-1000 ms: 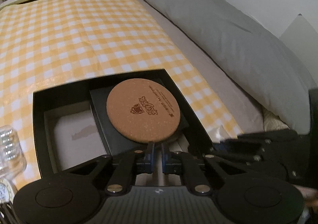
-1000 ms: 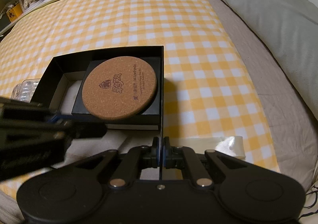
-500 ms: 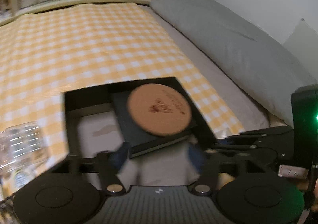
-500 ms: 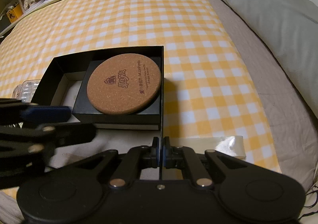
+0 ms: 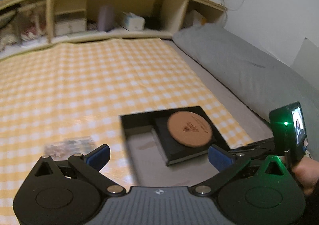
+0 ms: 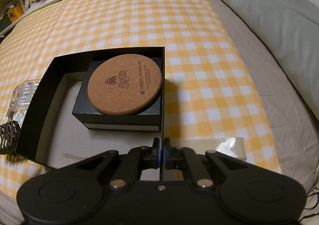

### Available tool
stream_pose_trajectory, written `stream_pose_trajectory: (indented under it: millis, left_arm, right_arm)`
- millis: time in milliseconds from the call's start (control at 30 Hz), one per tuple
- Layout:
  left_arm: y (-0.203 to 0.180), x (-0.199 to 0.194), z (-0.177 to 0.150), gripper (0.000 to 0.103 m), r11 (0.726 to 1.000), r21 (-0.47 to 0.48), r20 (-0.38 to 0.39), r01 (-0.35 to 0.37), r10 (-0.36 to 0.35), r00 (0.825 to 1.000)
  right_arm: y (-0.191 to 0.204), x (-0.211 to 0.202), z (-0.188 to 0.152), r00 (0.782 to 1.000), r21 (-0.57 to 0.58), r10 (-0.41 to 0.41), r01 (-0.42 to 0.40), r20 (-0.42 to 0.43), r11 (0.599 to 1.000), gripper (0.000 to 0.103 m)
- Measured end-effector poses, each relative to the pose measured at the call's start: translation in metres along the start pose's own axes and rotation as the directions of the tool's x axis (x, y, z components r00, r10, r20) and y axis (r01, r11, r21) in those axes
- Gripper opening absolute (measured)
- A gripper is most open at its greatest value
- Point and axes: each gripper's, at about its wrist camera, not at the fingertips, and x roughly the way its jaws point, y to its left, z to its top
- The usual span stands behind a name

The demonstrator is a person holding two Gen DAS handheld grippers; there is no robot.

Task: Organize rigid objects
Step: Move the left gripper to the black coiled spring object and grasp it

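A round cork coaster (image 6: 124, 84) lies on a small black box (image 6: 119, 119) inside an open black storage box (image 6: 31, 117) on the checked cloth. My right gripper (image 6: 161, 152) is shut on the storage box's right wall (image 6: 163, 93) at its near end. My left gripper (image 5: 158, 154) is open and empty, raised above and in front of the storage box (image 5: 137, 117). The coaster (image 5: 189, 132) shows between its blue fingertips (image 5: 99, 154).
A clear plastic pack (image 6: 22, 93) and a dark coiled cord (image 6: 8, 135) lie left of the storage box. A roll of clear tape (image 6: 231, 146) lies to the right. A grey pillow (image 6: 269, 15) runs along the right side. Shelves (image 5: 99, 19) stand at the far end.
My left gripper let go of the coaster, opened wide, and pulled back and up. The coaster now rests on the small black box. My right gripper kept its hold on the wall.
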Motion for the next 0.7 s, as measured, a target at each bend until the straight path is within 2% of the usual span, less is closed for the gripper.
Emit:
stream_pose_trajectory:
  millis: [167, 400, 567, 700]
  left_arm:
    - [0.022, -0.018, -0.002, 0.103, 0.996, -0.005, 0.034, -0.084, 0.084, 0.996]
    - [0.067, -0.030, -0.009, 0.103, 0.978, -0.031, 0.060, -0.206, 0.207, 0.976]
    - [0.103, -0.030, -0.025, 0.103, 0.947, -0.154, -0.002, -0.281, 0.284, 0.959]
    - [0.120, -0.025, -0.040, 0.103, 0.924, -0.257, -0.084, -0.283, 0.270, 0.959]
  right_arm:
    - [0.002, 0.000, 0.000, 1.000, -0.001, -0.001, 0.001, 0.002, 1.000, 0.004]
    - [0.002, -0.002, 0.001, 1.000, 0.000, -0.002, 0.002, 0.003, 1.000, 0.004]
    - [0.002, -0.002, 0.001, 1.000, 0.000, -0.002, 0.002, 0.002, 1.000, 0.004]
    - [0.002, -0.001, 0.001, 1.000, -0.004, -0.004, 0.004, 0.002, 1.000, 0.004]
